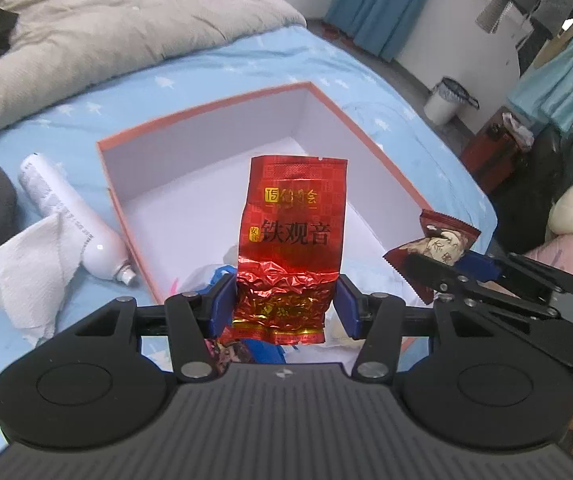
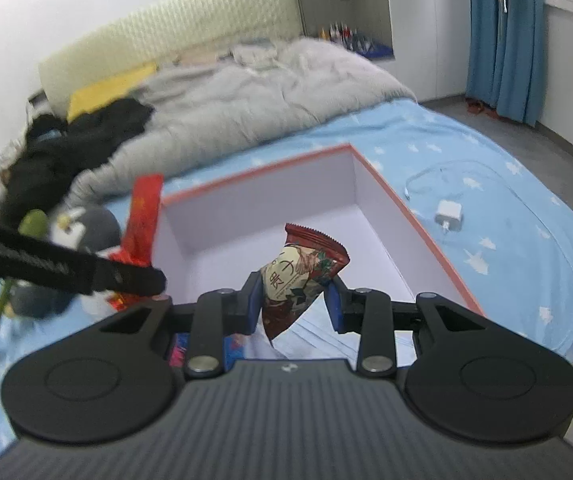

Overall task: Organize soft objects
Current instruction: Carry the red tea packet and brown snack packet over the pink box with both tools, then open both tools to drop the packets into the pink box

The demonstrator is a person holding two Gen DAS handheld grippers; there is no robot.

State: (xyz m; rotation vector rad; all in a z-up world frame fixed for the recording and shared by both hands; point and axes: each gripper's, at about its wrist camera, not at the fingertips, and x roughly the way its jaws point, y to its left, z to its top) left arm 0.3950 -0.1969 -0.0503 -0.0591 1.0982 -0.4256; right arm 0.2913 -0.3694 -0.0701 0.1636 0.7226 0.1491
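Left gripper [image 1: 286, 300] clamps one crinkled red foil tea packet [image 1: 292, 240] upright over the orange-rimmed, white-lined box [image 1: 206, 108]. Right gripper [image 2: 292, 300] pinches one glossy maroon snack pouch [image 2: 302, 276] above the box's near edge.

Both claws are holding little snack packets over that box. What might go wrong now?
The red tea packet is pinched only at its crinkled lower end by the left gripper, so it may slip or flop. The right gripper and its brown snack packet hang close beside it above the orange box; they might bump.
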